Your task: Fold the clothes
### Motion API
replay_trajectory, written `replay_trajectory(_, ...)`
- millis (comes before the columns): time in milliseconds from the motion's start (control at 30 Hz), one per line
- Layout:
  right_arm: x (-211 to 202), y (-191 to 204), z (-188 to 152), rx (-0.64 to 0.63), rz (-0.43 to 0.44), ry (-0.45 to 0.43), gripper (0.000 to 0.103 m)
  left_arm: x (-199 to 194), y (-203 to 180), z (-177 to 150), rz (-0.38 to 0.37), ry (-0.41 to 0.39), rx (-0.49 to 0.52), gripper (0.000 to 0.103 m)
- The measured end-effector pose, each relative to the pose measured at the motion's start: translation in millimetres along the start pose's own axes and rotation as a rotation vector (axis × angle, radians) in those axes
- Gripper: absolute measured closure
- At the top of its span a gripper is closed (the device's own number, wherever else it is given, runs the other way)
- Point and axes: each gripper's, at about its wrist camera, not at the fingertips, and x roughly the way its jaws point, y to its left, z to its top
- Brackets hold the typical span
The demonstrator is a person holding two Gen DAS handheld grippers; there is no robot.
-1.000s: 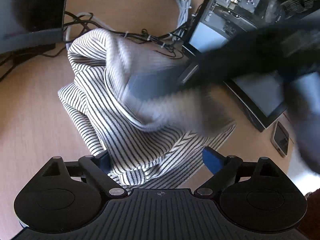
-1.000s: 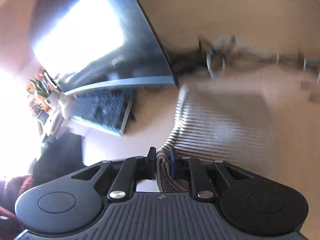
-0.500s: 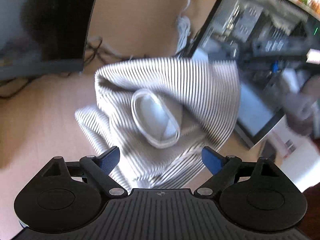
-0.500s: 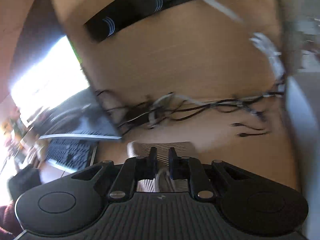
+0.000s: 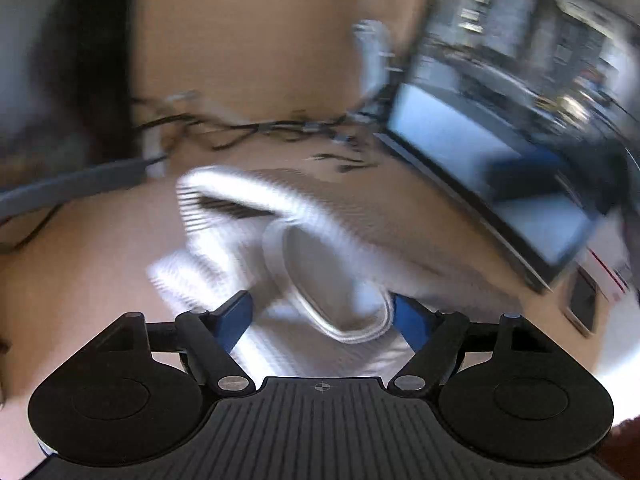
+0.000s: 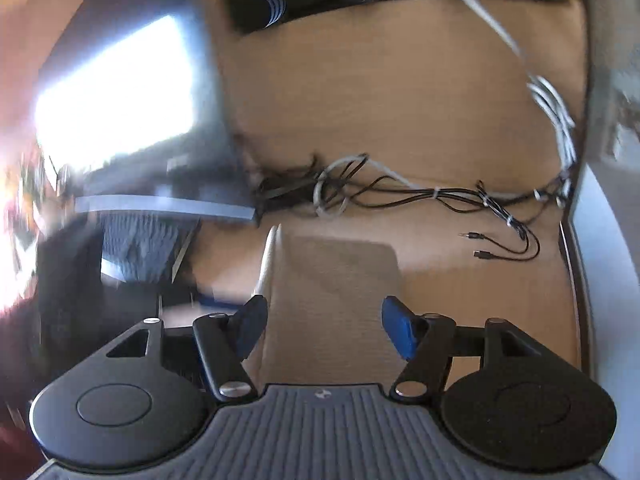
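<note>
A white shirt with thin dark stripes (image 5: 320, 216) lies bunched on the wooden desk, blurred by motion, with its neck opening (image 5: 332, 280) facing up. My left gripper (image 5: 322, 318) hovers just over that neckline. Its jaws are closing, the collar rim lies between the blue pads (image 5: 236, 316), and neither pad presses on it. In the right wrist view the shirt (image 6: 332, 280) shows as a flat folded panel on the desk. My right gripper (image 6: 324, 326) stands above its near edge, its jaws opening, with the cloth below and free of the pads (image 6: 400, 328).
A dark monitor (image 6: 132, 120) and a keyboard (image 6: 136, 248) stand at the left. A tangle of cables (image 6: 400, 192) runs along the back of the desk (image 6: 460, 300). A second screen (image 5: 480, 168) and a phone (image 5: 580, 304) lie to the right of the shirt.
My right gripper held a fold of the shirt, carried it across, then let go and opened. The shirt now lies folded over with its neckline up. My left jaws have narrowed a little.
</note>
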Motion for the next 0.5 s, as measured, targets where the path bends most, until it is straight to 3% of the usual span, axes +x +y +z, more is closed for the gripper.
replay_trajectory(133, 17, 44, -27, -0.24, -0.023, 0.027, 0.025, -7, 32, 3, 0.076, -0.015, -0.134, 0.021)
replay_trajectory(200, 37, 67, -44, -0.366, -0.047, 0.03, 0.024, -10, 43, 5, 0.099, -0.019, -0.17, 0.021)
replay_trajectory(233, 49, 77, -51, -0.432, -0.099, 0.036, 0.025, -16, 47, 4, 0.104, -0.025, -0.175, 0.021)
replay_trajectory(300, 65, 84, -58, -0.535, -0.207, 0.045, 0.057, -29, 52, 3, 0.1, -0.04, -0.173, 0.02)
replay_trajectory(333, 64, 76, -50, -0.504, -0.217, 0.045, 0.081, -37, 53, 2, 0.088, -0.049, -0.167, 0.018)
replay_trajectory(367, 61, 67, -42, -0.467, -0.225, 0.042, 0.088, -43, 53, 1, 0.061, -0.058, -0.161, 0.016)
replay_trajectory(500, 20, 11, 14, -0.108, -0.179, -0.078, 0.092, -48, 33, 8, -0.139, -0.083, -0.111, 0.008)
